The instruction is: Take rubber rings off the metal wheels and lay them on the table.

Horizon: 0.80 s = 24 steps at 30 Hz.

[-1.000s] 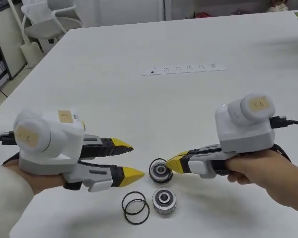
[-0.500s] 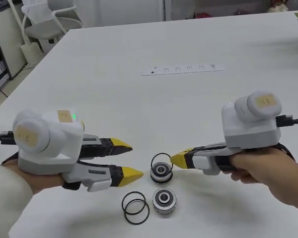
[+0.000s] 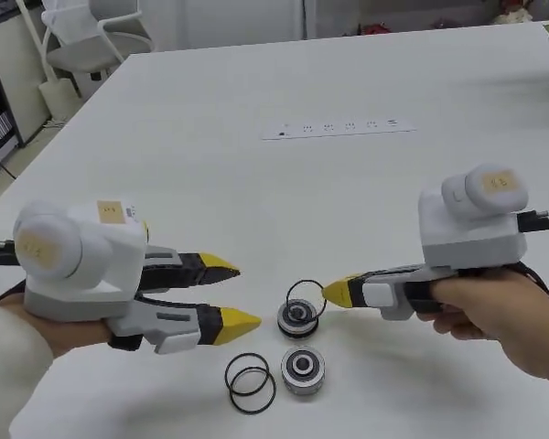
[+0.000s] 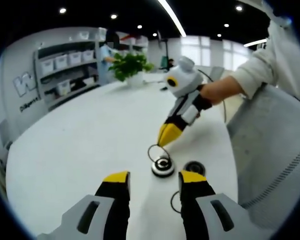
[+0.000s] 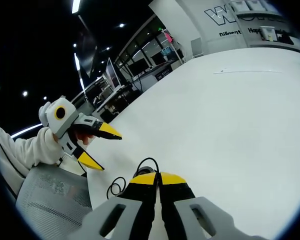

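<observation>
The white desk [image 3: 256,183] is carrying the work near its front edge. Over it the left claw [image 3: 242,294] is hovering just left of the wheels with its jaws spread wide and gripping nothing, while the right claw [image 3: 334,292] is reaching in from the right with its jaws pressed together on a rubber ring [image 3: 304,282]. The far metal wheel [image 3: 297,316] is sitting under that raised ring, the near metal wheel [image 3: 303,369] is standing just in front of it, and two loose rings [image 3: 249,381] are lying flat and overlapped just left of the near wheel.
</observation>
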Motion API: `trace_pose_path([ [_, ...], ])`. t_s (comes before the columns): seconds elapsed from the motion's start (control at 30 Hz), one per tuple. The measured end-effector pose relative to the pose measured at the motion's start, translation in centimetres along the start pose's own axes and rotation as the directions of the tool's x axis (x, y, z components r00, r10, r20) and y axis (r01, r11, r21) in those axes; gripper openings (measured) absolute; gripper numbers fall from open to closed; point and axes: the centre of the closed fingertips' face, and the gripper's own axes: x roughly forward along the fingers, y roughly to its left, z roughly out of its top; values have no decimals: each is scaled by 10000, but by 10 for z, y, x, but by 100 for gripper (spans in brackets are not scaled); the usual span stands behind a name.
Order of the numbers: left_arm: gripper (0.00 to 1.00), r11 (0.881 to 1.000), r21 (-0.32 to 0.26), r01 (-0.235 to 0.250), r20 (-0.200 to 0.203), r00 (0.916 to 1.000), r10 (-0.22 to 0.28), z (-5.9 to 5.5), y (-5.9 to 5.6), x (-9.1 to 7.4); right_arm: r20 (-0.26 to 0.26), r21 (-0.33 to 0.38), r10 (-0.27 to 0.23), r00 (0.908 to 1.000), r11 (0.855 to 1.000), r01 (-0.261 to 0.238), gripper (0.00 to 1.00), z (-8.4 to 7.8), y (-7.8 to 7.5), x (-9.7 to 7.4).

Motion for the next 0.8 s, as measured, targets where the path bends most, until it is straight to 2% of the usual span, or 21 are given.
trace_pose_path([
  [0.3, 48, 9998, -184, 28, 179, 9998, -25, 2, -10, -13, 282, 97, 30, 9996, 9999, -33, 0, 7, 2, -4],
  [0.47, 50, 9990, -449, 0, 241, 9997, 11, -6, -18, -22, 436, 106, 110, 9990, 9999, -115, 0, 12, 5, -5],
  [0.6, 53, 9974, -709, 89, 111, 9999, -81, -16, -26, -26, 434, 6, 175, 9989, 9998, -175, 0, 13, 9, -4],
  [0.8, 54, 9974, -715, -40, 62, 10000, 44, -18, -28, -31, 595, 19, 468, 9971, 9989, -470, 0, 19, 19, -3],
])
